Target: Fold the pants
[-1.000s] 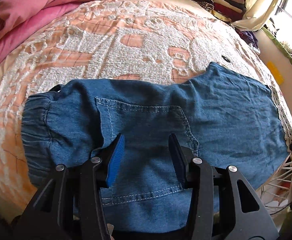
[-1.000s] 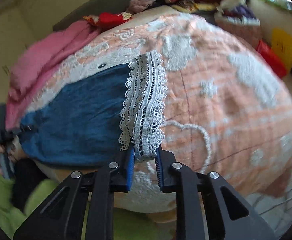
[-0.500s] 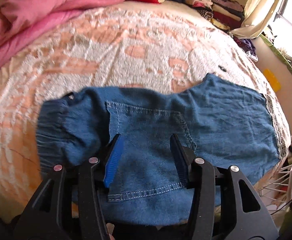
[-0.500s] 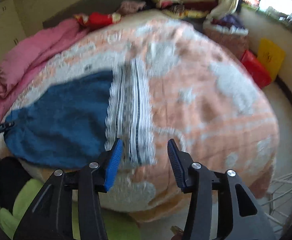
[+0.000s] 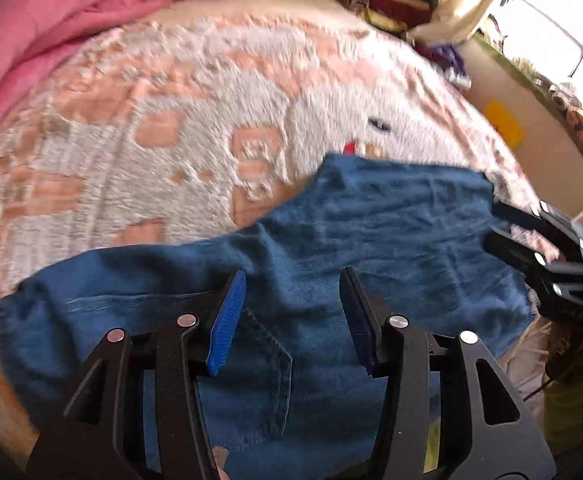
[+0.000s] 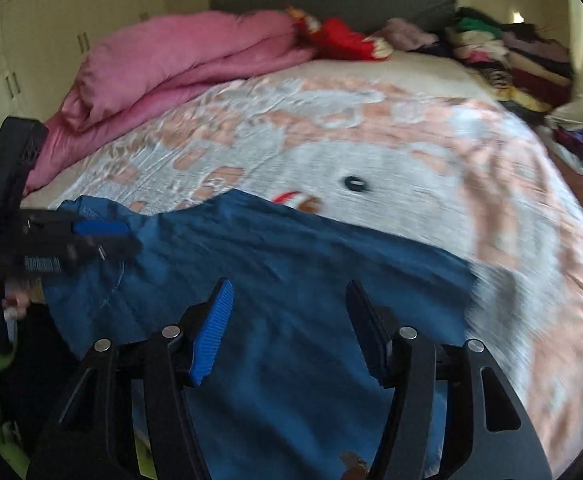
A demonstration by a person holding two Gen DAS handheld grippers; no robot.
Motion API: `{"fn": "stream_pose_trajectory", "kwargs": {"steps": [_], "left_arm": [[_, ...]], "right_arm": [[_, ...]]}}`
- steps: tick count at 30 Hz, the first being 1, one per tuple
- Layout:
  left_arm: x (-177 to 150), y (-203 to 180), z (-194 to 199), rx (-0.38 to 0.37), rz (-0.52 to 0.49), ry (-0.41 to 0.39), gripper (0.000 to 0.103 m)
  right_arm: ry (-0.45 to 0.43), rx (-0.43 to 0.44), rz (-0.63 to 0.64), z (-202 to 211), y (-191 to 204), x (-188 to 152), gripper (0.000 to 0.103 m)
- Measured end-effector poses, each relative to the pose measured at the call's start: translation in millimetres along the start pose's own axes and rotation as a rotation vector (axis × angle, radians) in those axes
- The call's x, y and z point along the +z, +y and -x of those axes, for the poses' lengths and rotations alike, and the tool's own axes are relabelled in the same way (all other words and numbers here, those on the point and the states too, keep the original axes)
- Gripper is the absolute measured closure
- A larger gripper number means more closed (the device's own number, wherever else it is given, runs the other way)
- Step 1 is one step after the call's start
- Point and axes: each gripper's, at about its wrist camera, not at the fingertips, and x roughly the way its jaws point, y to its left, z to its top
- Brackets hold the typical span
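Observation:
The blue denim pants (image 5: 371, 240) lie flat along the near edge of the bed, back pocket up, and also show in the right wrist view (image 6: 291, 272). Their white lace cuff (image 6: 503, 292) is blurred at the right end. My left gripper (image 5: 291, 312) is open and empty, hovering over the pocket area. My right gripper (image 6: 287, 324) is open and empty over the leg part. Each gripper shows in the other's view: the right one (image 5: 539, 248) at the pants' right end, the left one (image 6: 67, 240) at the waist end.
The pants lie on a peach and white bedspread (image 6: 371, 152). A pink quilt (image 6: 179, 60) is bunched at the far left. Stacked clothes (image 6: 511, 56) sit at the far right corner. A wire rack (image 5: 531, 340) stands beside the bed.
My right gripper opened, let go of the lace cuff and swung left over the pants. My left gripper shifted right along the pants, staying open.

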Motion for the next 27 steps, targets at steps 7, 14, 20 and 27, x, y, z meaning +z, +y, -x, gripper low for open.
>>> {"fn": "stream_pose_trajectory", "kwargs": {"steps": [7, 14, 20, 27], "left_arm": [[-3.3, 26.2, -13.1, 0.084, 0.032, 0.001, 0.062], [-11.6, 63.5, 0.6, 0.037, 0.127, -0.027, 0.064], [-14.7, 82.0, 9.3, -0.014, 0.2, -0.045, 0.067], [-18.9, 78.0, 35.6, 0.016, 0.187, -0.078, 0.053]], "right_arm": [[0.105, -0.111, 0.004, -60.0, -8.7, 16.4, 0.039], [0.078, -0.145, -0.072, -52.3, -38.6, 10.2, 0.041], [0.078, -0.157, -0.092, -50.3, -46.1, 9.2, 0.041], [-0.014, -0.159, -0.131, -3.0, -46.2, 3.3, 0.032]]}}
